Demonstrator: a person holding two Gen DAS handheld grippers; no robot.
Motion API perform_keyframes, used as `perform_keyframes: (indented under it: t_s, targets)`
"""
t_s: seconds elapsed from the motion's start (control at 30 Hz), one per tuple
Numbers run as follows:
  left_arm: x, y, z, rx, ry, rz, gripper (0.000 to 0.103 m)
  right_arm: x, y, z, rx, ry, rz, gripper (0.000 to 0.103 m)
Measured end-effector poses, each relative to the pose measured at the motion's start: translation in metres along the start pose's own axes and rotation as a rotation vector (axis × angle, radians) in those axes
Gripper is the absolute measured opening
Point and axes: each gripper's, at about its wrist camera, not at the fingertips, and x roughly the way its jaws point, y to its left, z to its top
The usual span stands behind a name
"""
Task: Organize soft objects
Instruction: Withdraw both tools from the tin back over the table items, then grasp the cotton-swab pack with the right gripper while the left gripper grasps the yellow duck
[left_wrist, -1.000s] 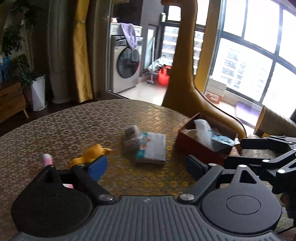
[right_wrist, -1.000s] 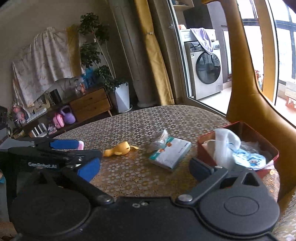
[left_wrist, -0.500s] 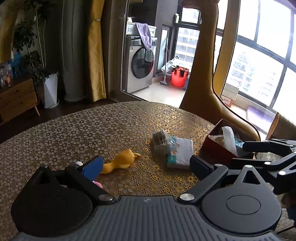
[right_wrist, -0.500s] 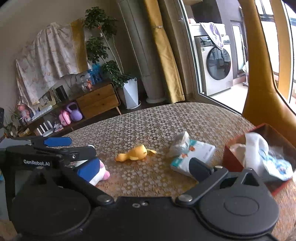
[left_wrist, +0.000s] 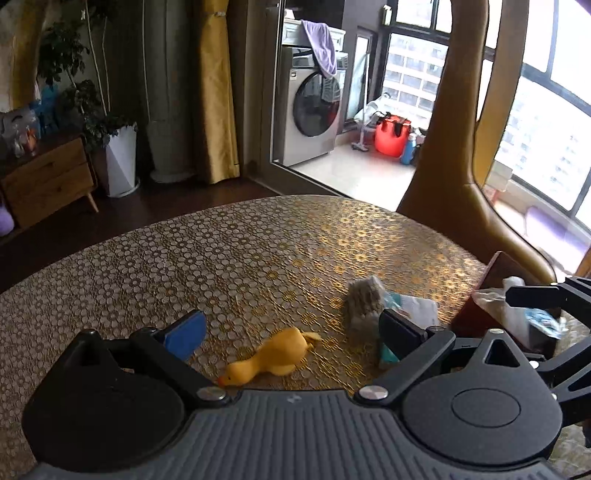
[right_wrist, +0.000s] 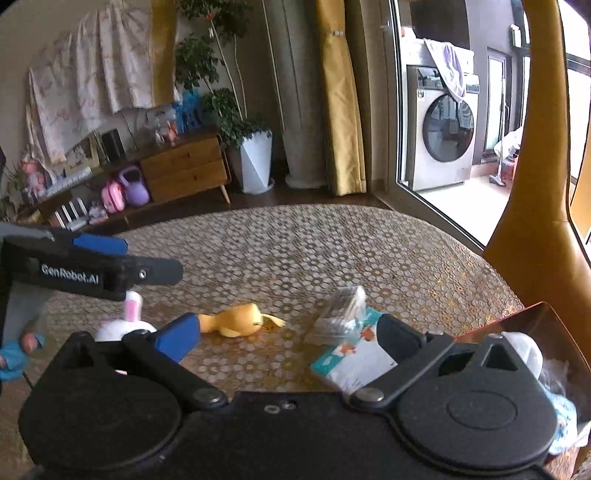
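Your left gripper (left_wrist: 291, 332) and right gripper (right_wrist: 284, 332) both gape empty; yellow duck (left_wrist: 271, 356) lies between left's fingers.

Each black hand-held gripper (left_wrist: 291, 328) bears blue finger pads (left_wrist: 184, 334) and silver screws.

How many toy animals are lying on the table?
2. A yellow duck lies on its side mid-table; a white bunny sits left of it, partly hidden behind the right gripper. More could be hidden.
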Motion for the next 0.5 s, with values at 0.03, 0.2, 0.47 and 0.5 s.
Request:
perform_keyframes:
  t_s: [0.03, 0.2, 0.47, 0.5]
  targets:
    - [0.006, -0.001, 0.002, 0.011, 0.005, 0.008, 0.101, 0.007, -0.003, 0.001, 0.0, 0.01, -0.007, 0.102]
    - [0.04, -0.004, 0.009, 0.012, 0.092, -0.018, 0.101, 0.037, -0.024, 0.005, -0.007, 0.056, -0.036, 0.102]
    - [0.1, -0.01, 0.004, 0.037, 0.245, 0.013, 0.1, 0.087, -0.036, 0.006, -0.093, 0.102, -0.045, 0.099]
    - [0.107, -0.01, 0.002, 0.046, 0.262, 0.023, 0.1, 0.093, -0.036, 0.005, -0.111, 0.107, -0.045, 0.098]
